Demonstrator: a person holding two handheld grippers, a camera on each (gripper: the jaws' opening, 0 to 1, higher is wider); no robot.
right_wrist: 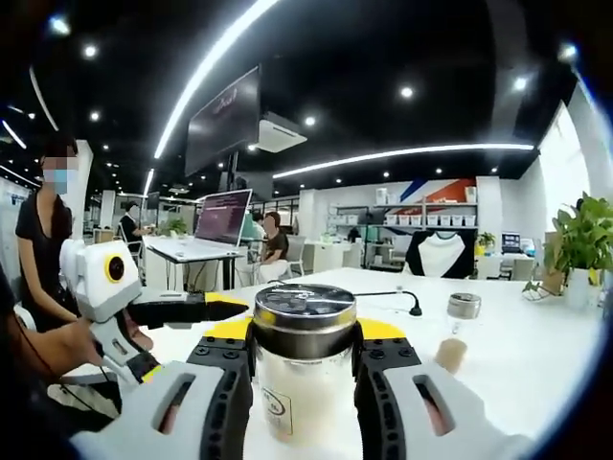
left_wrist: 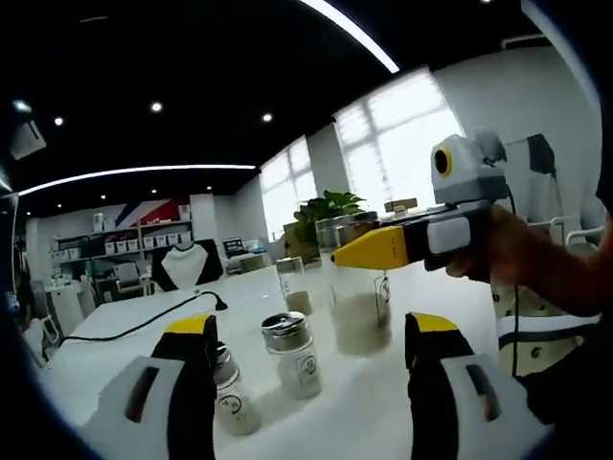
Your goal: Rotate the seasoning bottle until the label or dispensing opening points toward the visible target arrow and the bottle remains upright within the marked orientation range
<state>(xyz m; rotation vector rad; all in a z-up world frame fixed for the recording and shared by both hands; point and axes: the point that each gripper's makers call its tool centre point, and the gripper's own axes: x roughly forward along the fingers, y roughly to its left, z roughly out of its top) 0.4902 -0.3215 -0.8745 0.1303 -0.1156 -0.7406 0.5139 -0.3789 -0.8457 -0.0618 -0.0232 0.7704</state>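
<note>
The big seasoning bottle [right_wrist: 305, 379], clear with a steel lid and pale powder inside, stands upright on the white table [right_wrist: 536, 364]. My right gripper [right_wrist: 305, 331] is shut on it just below the lid. A small round label faces the camera low on the glass. In the left gripper view the same bottle [left_wrist: 359, 307] stands ahead, with the right gripper [left_wrist: 381, 247] reaching in from the right across its neck. My left gripper [left_wrist: 311, 326] is open and holds nothing. A small shaker [left_wrist: 292, 355] stands beyond the gap between its jaws.
Another small shaker [left_wrist: 230, 388] stands by the left jaw, and a third [left_wrist: 292, 286] farther back. A black cable [left_wrist: 144, 321] crosses the table. A potted plant [left_wrist: 326, 216] stands behind. People sit at a laptop [right_wrist: 222, 218] to the left.
</note>
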